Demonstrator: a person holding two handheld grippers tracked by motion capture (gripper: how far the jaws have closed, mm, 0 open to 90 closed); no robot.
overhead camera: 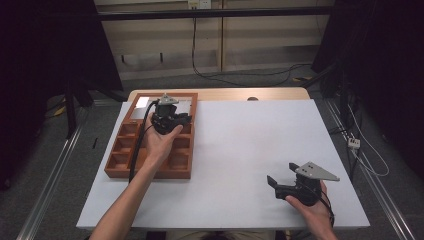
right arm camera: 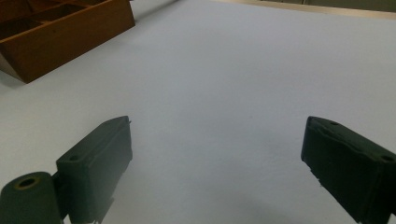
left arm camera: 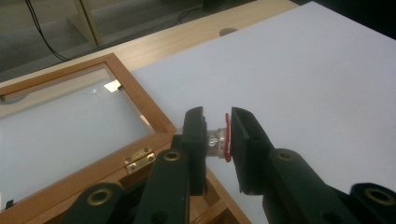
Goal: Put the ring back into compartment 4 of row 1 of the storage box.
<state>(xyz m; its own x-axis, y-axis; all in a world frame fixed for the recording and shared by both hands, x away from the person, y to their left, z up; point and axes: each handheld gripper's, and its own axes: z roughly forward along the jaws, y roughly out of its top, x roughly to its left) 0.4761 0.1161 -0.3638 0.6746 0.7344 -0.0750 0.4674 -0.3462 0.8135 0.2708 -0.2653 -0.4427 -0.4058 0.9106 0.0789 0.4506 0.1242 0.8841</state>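
Observation:
My left gripper [left arm camera: 218, 122] is shut on a small clear part with a red disc [left arm camera: 223, 139], pinched between the jaw tips. In the high view the left gripper [overhead camera: 169, 118] hovers over the back half of a wooden compartment box [overhead camera: 150, 172], near the hinge of its open lid. In the left gripper view the glass-paned lid [left arm camera: 56, 126] lies flat to the left, and its brass hinge [left arm camera: 138, 158] sits just beside the jaws. My right gripper [overhead camera: 281, 174] rests low over the white table top at the front right. Its jaws stand wide open around bare table [right arm camera: 217, 140].
The white table top [overhead camera: 240, 145] spreads between the two hands. A strip of bare wood [overhead camera: 225, 94] runs along the table's far edge. A corner of the wooden box [right arm camera: 70, 37] lies far to the upper left in the right gripper view. Cables trail on the floor behind.

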